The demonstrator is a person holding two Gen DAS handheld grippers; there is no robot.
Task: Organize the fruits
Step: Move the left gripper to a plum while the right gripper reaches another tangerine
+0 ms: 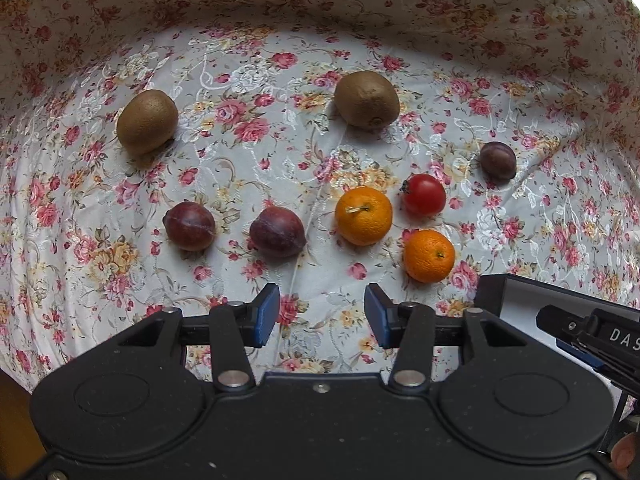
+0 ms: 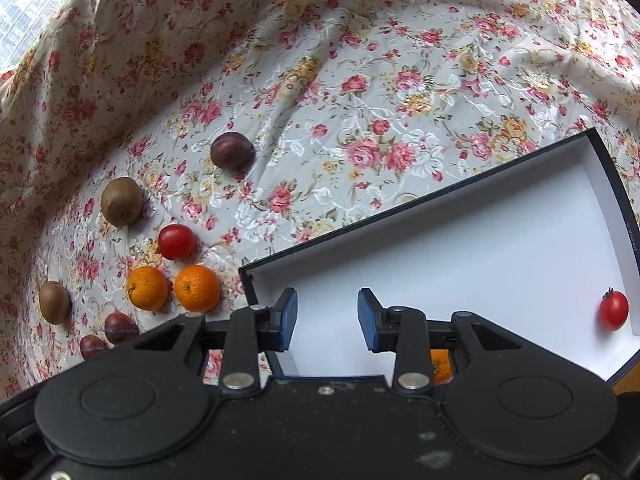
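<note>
Fruit lies on a floral cloth. In the left wrist view I see two kiwis (image 1: 147, 121) (image 1: 367, 99), three plums (image 1: 189, 225) (image 1: 277, 231) (image 1: 497, 160), two oranges (image 1: 363, 215) (image 1: 429, 255) and a red tomato (image 1: 424, 194). My left gripper (image 1: 322, 314) is open and empty, just short of the oranges. My right gripper (image 2: 327, 319) is open and empty above a white-lined box (image 2: 500, 248). A tomato (image 2: 613, 310) lies at the box's right wall, and an orange (image 2: 440, 366) shows behind the right finger.
The floral cloth (image 1: 248, 60) rises in folds behind the fruit. The box corner (image 1: 512, 296) and the right gripper's body (image 1: 592, 336) show at the left wrist view's lower right. A window (image 2: 24, 12) shows at the far left.
</note>
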